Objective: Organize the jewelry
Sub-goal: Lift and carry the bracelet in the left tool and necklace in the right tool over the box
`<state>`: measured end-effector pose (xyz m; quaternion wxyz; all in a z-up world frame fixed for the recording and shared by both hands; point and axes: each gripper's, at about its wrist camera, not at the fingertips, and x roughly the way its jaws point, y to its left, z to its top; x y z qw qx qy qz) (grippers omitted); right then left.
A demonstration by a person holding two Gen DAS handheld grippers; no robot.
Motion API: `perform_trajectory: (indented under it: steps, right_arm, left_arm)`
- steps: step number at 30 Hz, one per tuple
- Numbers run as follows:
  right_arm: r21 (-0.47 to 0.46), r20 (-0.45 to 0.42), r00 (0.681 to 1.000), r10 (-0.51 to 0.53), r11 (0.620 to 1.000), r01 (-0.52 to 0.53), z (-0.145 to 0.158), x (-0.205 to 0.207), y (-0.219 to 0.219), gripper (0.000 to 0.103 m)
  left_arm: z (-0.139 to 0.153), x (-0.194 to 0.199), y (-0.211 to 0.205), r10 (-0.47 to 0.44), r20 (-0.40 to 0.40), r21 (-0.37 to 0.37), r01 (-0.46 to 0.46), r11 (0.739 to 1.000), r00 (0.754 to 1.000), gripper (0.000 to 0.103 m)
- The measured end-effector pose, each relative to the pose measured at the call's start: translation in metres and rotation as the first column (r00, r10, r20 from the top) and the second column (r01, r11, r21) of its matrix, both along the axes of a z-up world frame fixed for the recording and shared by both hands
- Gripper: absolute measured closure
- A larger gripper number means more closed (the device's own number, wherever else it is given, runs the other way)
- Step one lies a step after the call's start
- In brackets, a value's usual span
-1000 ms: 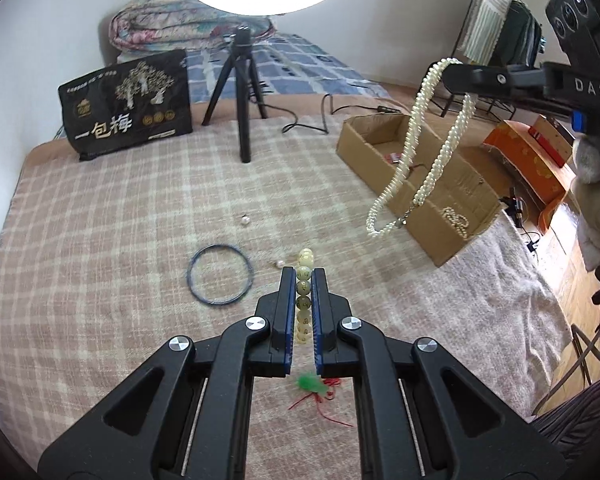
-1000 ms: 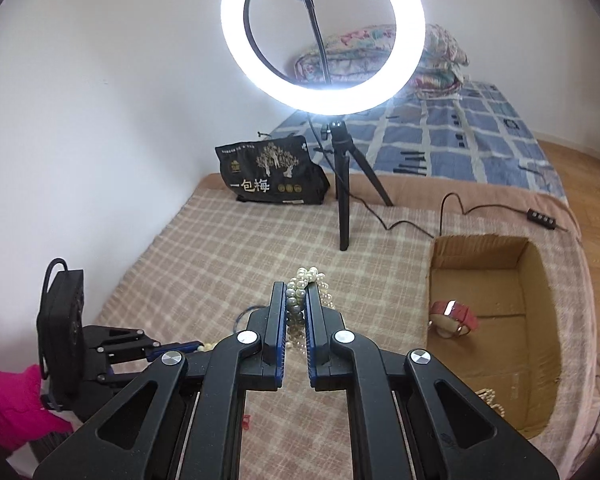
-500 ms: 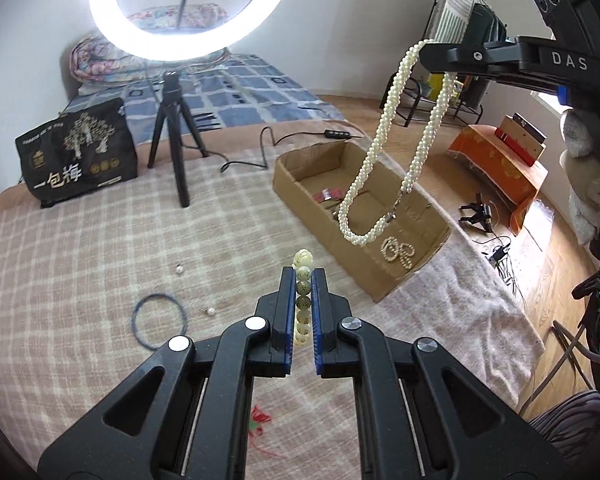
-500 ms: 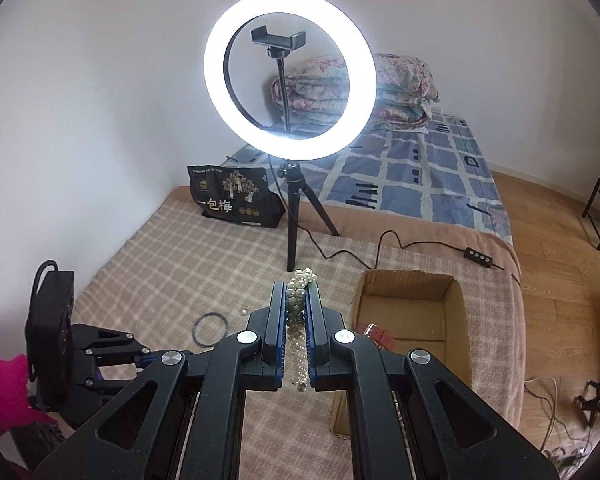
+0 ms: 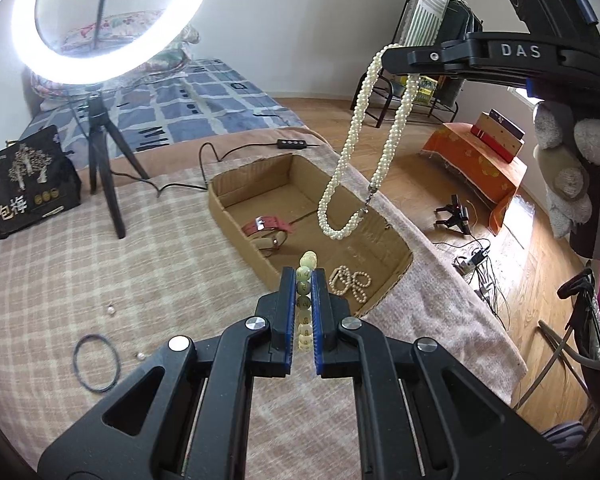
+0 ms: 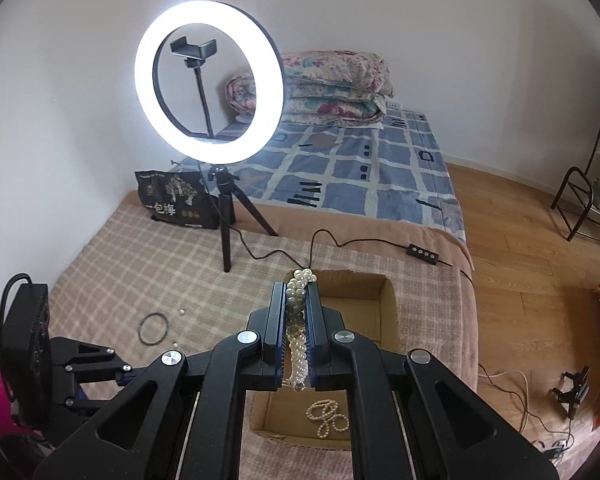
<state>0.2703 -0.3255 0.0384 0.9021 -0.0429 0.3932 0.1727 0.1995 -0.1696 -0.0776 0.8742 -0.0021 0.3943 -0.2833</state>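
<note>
Left wrist view: your left gripper (image 5: 303,280) pinches the green bead bracelet (image 5: 305,304) | your right gripper (image 6: 297,308) clamps the twisted pearl necklace (image 5: 358,152), dangling over the cardboard box (image 5: 236,204) | step: carrying both to box | next: lower, then release inside.

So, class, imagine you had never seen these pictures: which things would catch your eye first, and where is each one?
The glowing ring light on its tripod stands out first, at the far end of the checked blanket. Next comes the long pearl necklace, hanging from the right gripper above the open cardboard box. Nearer, the left gripper pinches a string of pale green beads.
</note>
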Motion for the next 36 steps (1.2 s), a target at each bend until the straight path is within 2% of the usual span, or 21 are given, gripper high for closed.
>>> perform_trajectory:
  steps: [9, 22, 36]
  right_arm:
    - [-0.007, -0.029, 0.998, -0.055, 0.998, 0.055, -0.020, 0.033, -0.032, 0.096]
    - [0.014, -0.093, 0.994, -0.061, 0.998, 0.062, -0.063, 0.072, -0.050, 0.096]
    - [0.035, -0.151, 0.986, -0.073, 0.996, 0.079, -0.097, 0.092, -0.057, 0.096]
  left_arm:
    - [-0.021, 0.019, -0.036, -0.015, -0.026, 0.002, 0.015, 1.000, 1.000, 0.098]
    - [-0.043, 0.032, -0.070, -0.047, -0.049, 0.011, 0.048, 0.999, 0.998, 0.098]
    - [-0.060, 0.037, -0.077, -0.049, -0.070, 0.031, 0.052, 0.998, 0.996, 0.098]
